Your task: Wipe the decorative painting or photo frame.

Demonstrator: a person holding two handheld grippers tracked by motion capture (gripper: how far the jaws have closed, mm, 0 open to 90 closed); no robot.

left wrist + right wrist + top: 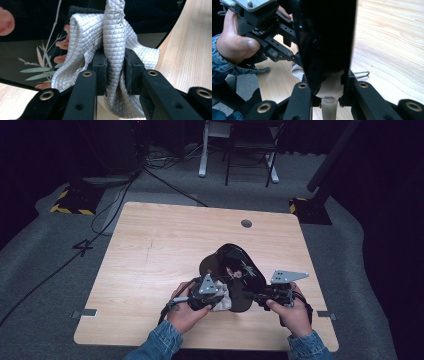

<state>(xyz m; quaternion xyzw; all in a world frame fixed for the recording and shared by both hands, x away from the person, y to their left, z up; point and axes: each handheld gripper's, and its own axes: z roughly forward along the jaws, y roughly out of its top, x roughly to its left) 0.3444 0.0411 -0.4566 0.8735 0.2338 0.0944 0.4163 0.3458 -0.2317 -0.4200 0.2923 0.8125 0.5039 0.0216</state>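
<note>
High view: near the table's (150, 245) front edge, a black fan (235, 270) is being pinched at its handle by the right gripper (252, 296), while a grey cloth (222, 300) clamped in the left gripper (220, 295) is being pressed against its left face.

We wore blue denim sleeves (159, 343). Our left gripper (115, 67) and right gripper (329, 85) had matte black jaws with brass-ringed screw holes, and each carried a grey three-cornered plate (288, 276) dotted with small holes.
</note>
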